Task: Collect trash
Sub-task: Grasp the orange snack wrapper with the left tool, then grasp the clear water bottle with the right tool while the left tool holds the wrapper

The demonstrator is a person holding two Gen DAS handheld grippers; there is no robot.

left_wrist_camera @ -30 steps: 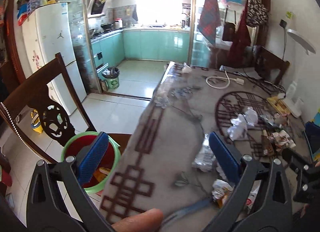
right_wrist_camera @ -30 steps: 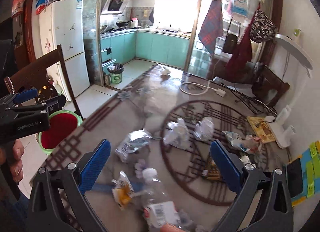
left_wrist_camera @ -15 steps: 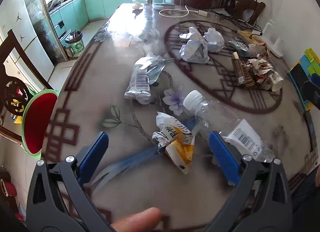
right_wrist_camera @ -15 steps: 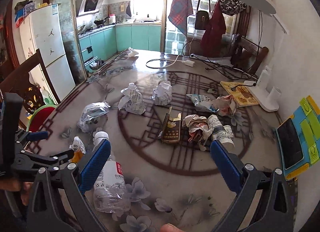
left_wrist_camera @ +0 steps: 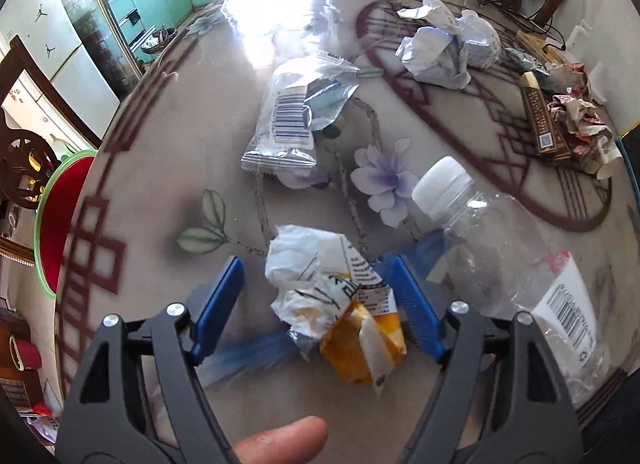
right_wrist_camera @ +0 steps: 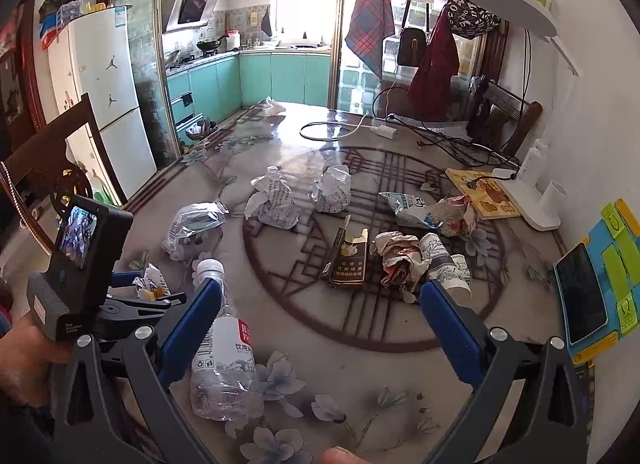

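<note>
Crumpled white-and-yellow wrapper (left_wrist_camera: 340, 312) lying on the glossy, flower-patterned table (left_wrist_camera: 200, 167), between the blue ribbed pads of the left tongs (left_wrist_camera: 316, 304). Jaws just narrowed from their wide spread of a second ago; right pad at the wrapper's edge, left pad still apart. Clear, crinkled plastic bottle (left_wrist_camera: 500, 260) with white cap just beside it. Since then, lowered from a view of the kitchen to close above the table. Right tongs (right_wrist_camera: 320, 328) spread wide, empty.
</note>
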